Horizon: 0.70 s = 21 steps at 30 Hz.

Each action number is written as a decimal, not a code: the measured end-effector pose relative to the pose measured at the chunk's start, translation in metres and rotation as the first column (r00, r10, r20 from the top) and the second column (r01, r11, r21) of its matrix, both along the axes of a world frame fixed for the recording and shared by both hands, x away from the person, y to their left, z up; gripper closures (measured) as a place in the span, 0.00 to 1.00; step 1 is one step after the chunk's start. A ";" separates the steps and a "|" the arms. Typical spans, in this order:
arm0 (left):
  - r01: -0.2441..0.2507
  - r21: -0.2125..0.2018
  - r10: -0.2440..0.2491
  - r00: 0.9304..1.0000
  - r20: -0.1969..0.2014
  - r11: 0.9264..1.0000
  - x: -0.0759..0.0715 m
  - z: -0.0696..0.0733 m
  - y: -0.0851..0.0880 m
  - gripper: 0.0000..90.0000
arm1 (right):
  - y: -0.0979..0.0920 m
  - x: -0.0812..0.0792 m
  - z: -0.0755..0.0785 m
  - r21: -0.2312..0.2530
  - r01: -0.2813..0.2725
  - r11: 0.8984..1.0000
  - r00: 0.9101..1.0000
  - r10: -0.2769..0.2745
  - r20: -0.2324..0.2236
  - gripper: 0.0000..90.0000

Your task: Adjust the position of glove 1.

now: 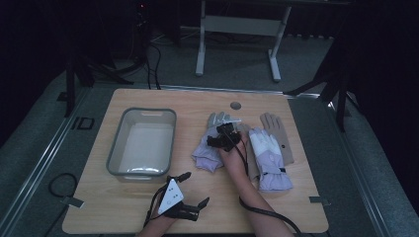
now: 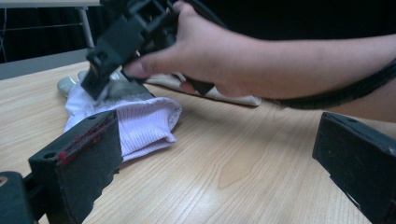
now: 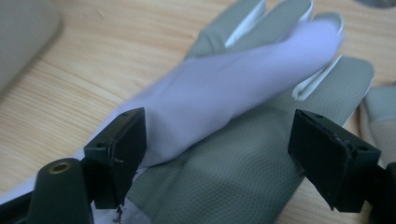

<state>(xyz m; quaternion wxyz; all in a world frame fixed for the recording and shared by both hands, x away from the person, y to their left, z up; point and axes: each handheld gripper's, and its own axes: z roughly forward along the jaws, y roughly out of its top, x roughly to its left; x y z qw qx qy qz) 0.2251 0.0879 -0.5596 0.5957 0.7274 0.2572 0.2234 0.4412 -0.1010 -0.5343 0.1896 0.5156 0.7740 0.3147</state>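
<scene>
- The right claw (image 1: 223, 134) is wide open over the grey and purple glove (image 1: 210, 148), near the tabletop (image 1: 197, 101) middle.
- The left claw (image 1: 193, 187) is open at 6 o'clock.
- The tub (image 1: 143, 140) sits at 9 o'clock.

grey bin (image 1: 142, 143) left on table (image 1: 148, 207); beige glove (image 1: 276, 131) far right.

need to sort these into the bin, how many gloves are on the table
3: a lavender and grey glove under the right gripper, a white and lavender glove right of it, a beige glove partly beneath that one. More may be hidden.
</scene>
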 end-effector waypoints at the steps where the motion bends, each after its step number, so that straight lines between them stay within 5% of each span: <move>1: -0.002 0.000 0.002 1.000 0.001 1.000 0.000 0.000 0.000 0.02 | 0.000 0.000 0.000 0.000 0.000 1.000 1.000 0.000 0.000 0.21; 5: -0.005 -0.003 0.005 1.000 -0.001 1.000 0.000 0.000 0.000 0.02 | 0.000 -0.001 -0.007 0.000 -0.016 1.000 1.000 0.016 -0.007 0.29; 13: -0.009 -0.005 0.009 1.000 -0.001 1.000 0.000 0.000 0.000 0.02 | 0.000 -0.006 -0.008 0.022 -0.086 0.996 0.996 0.086 0.004 0.63; 14: -0.010 -0.005 0.010 1.000 -0.001 1.000 0.000 0.000 0.000 0.02 | -0.001 -0.005 -0.007 0.025 -0.099 0.995 0.995 0.099 -0.008 0.74; 21: -0.009 -0.009 0.009 1.000 -0.004 1.000 0.000 0.000 0.001 0.02 | -0.007 0.003 -0.001 0.057 -0.128 0.990 0.989 0.132 -0.065 0.90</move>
